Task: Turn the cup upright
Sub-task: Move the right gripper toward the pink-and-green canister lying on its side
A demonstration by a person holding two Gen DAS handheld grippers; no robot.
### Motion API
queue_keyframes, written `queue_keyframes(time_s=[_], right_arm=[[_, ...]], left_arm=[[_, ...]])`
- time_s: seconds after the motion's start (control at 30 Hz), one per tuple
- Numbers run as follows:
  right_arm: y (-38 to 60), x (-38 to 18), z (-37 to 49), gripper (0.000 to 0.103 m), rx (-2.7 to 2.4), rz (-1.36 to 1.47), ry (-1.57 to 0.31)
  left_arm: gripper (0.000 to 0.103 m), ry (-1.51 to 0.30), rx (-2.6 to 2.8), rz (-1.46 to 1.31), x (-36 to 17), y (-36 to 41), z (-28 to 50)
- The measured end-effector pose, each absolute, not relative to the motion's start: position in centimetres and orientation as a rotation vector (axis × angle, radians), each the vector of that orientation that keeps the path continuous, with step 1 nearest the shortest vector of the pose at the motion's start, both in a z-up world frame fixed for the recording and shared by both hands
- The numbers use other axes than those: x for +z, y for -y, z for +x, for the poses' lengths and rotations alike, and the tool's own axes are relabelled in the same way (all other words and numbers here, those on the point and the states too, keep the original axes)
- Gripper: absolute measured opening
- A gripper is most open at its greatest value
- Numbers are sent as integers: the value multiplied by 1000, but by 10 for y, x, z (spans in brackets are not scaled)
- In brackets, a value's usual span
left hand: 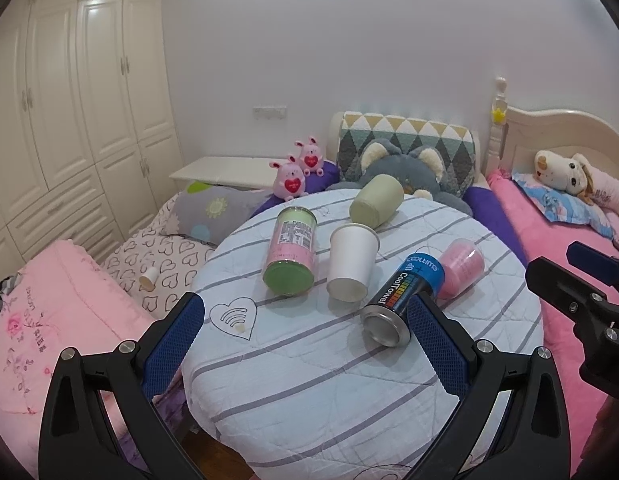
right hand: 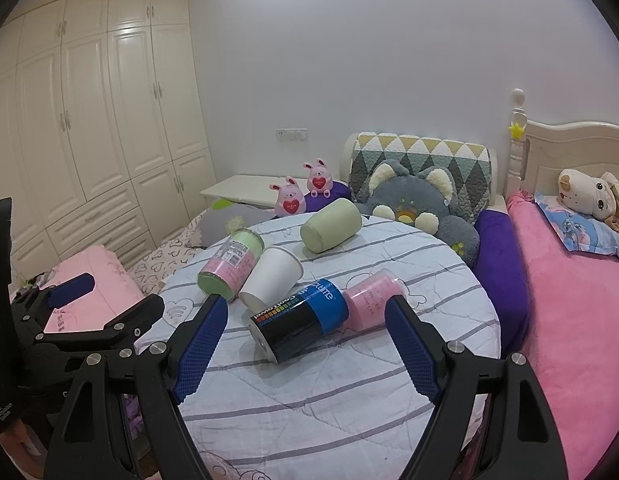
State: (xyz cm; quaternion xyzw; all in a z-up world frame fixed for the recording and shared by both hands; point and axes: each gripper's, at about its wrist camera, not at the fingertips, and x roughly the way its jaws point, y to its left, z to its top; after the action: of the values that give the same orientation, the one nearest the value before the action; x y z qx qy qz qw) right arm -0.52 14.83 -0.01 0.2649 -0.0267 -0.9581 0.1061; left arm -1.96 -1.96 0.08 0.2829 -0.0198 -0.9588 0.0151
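A white paper cup (left hand: 351, 264) (right hand: 271, 278) lies on its side on the round cloth-covered table (left hand: 309, 380) (right hand: 329, 400), its base toward me. A pale green cup (left hand: 375, 200) (right hand: 331, 225) lies on its side behind it. A clear cup with pink contents (left hand: 461, 268) (right hand: 371, 306), a pink-green can (left hand: 291, 256) (right hand: 229, 266) and a black-blue can (left hand: 403, 300) (right hand: 299, 320) also lie flat. My left gripper (left hand: 305, 320) is open, above the table's near part. My right gripper (right hand: 305, 316) is open, its fingers either side of the black-blue can, short of it.
The table stands beside beds with pink bedding (left hand: 49, 312) (right hand: 569, 320). A grey cat plush (left hand: 401, 168) (right hand: 421, 200) and two pink bunny toys (left hand: 293, 176) (right hand: 289, 198) sit behind the table. A wardrobe (left hand: 69, 100) fills the left wall. The right gripper shows in the left wrist view (left hand: 581, 288), the left in the right wrist view (right hand: 81, 308).
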Motion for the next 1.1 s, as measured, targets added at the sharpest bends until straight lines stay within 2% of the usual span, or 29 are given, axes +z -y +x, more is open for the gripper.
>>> queue_keyframes(time_s=[1.1], right_arm=[[-103, -10, -69, 82, -2749, 900, 84]], left_arm=[[103, -9, -2932, 954, -15, 75, -71]])
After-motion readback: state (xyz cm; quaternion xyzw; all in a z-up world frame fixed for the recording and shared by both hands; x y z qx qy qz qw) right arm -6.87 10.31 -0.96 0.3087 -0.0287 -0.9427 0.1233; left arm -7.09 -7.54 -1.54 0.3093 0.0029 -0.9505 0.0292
